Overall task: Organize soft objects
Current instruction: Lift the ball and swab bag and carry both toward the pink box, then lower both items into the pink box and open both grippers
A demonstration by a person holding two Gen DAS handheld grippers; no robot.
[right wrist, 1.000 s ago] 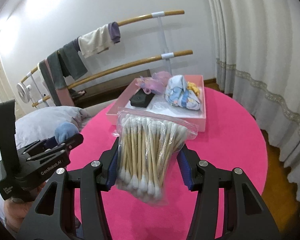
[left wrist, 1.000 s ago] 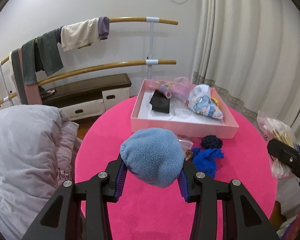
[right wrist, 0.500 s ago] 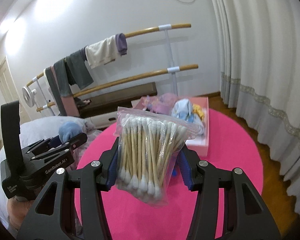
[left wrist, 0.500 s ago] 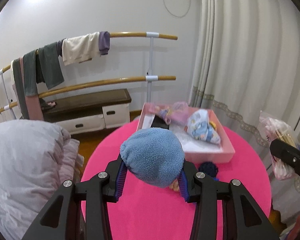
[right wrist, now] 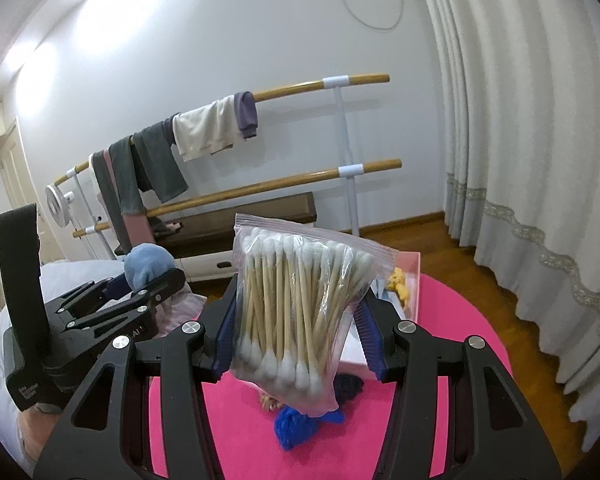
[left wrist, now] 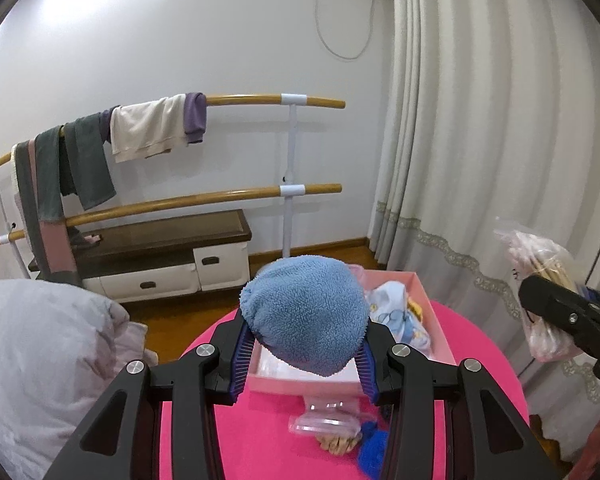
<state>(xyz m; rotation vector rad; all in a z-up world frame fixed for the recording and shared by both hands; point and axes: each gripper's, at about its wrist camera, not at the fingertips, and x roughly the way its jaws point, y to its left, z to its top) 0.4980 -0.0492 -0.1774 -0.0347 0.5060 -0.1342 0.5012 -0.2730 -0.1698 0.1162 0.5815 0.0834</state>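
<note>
Raised clear of the pink table (left wrist: pixel 260 440), your left gripper (left wrist: pixel 304 354) pinches the blue fleece cloth (left wrist: pixel 306 314), your right gripper (right wrist: pixel 296 338) the cotton-swab bag (right wrist: pixel 300 308); both look box-bound.

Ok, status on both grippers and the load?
Left gripper shut on blue fleece cloth. Right gripper shut on cotton swab bag. Pink box ahead, unobstructed.

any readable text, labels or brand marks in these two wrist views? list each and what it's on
"AI": white letters on the side of the black left gripper body, rest hidden by the right gripper's finger.
Small white print, two lines, low on the left gripper's black upright handle: too small to read.
Light blue printed cloth in the pink cardboard box: pictures only, no legible words.
</note>
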